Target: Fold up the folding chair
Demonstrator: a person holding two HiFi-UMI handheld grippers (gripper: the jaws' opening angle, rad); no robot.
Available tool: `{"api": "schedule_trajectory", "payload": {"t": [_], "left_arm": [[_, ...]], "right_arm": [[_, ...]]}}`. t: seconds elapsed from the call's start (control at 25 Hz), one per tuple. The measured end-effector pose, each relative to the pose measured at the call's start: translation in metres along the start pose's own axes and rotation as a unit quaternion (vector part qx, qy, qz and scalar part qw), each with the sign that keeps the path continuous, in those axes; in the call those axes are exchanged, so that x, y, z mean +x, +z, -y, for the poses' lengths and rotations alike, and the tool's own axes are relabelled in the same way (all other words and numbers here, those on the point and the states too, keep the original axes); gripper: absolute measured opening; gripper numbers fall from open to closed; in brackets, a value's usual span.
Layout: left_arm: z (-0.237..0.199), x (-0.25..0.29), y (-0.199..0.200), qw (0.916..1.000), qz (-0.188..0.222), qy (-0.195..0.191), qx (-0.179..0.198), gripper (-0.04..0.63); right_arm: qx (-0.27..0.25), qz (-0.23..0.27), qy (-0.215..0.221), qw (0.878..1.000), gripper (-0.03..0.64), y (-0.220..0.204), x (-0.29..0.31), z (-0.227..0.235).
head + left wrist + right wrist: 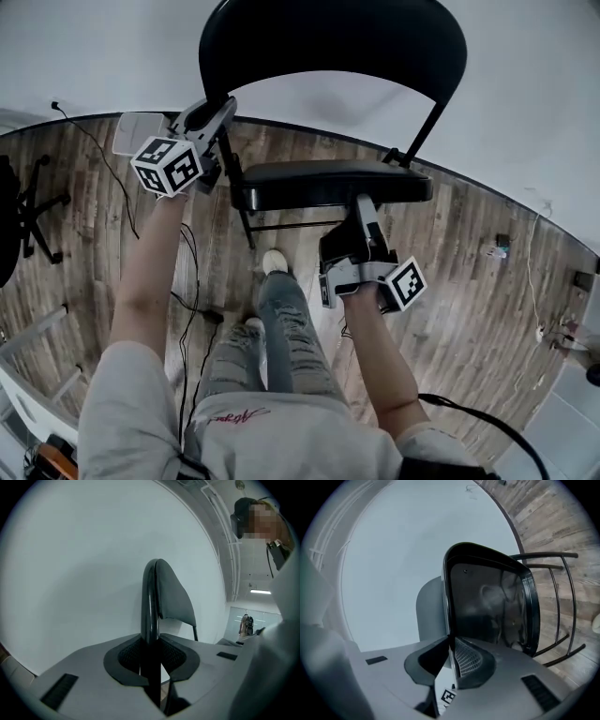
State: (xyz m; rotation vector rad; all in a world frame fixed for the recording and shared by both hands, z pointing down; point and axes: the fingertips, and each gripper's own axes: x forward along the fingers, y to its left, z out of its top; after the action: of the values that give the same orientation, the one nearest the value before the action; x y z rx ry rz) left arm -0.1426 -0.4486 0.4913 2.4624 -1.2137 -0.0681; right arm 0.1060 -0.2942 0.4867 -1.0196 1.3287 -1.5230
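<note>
At 11 o'clock, left gripper [223,111] clamps chair frame [150,603] as anchor; right gripper [365,202] pinches seat [328,178] front, presumably for lifting.

Left gripper [223,112]: arm raised and outstretched, jaws clamped on frame [150,602]. Right gripper [366,208]: held lower, jaws apparently closed on seat [487,597] edge.

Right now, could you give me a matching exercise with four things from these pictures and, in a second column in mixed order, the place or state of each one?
Things:
1. left gripper
2. right gripper
3. backrest
4. shoe

Places or states:
A. on the wooden floor
B. jaws shut on the seat edge
C. above the seat, in front of the white wall
D. jaws shut on the frame tube

Pairs: 1-D; 2-B; 3-C; 4-A
</note>
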Motion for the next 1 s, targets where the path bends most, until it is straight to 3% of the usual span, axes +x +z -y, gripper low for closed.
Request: {"api": "schedule_trajectory", "payload": {"t": [0.32, 0.6, 0.76, 1.0], "left_arm": [[-0.014, 0.042, 0.009, 0.9994, -0.031, -0.013, 0.008, 0.078], [-0.017, 0.065, 0.019, 0.9992, -0.025, -0.015, 0.026, 0.077], [-0.024, 0.077, 0.023, 0.9968, -0.033, 0.043, 0.059, 0.067], [-0.022, 0.092, 0.036, 0.9822, -0.059, 0.113, 0.138, 0.053]], "right_arm": [[0.005, -0.010, -0.007, 1.000, 0.051, 0.000, 0.025, 0.000], [0.010, -0.020, 0.003, 1.000, 0.051, 0.007, 0.055, -0.006], [-0.017, -0.025, -0.008, 1.000, 0.048, 0.014, 0.076, -0.009], [-0.091, -0.026, -0.029, 0.995, 0.037, 0.014, 0.100, -0.018]]}}
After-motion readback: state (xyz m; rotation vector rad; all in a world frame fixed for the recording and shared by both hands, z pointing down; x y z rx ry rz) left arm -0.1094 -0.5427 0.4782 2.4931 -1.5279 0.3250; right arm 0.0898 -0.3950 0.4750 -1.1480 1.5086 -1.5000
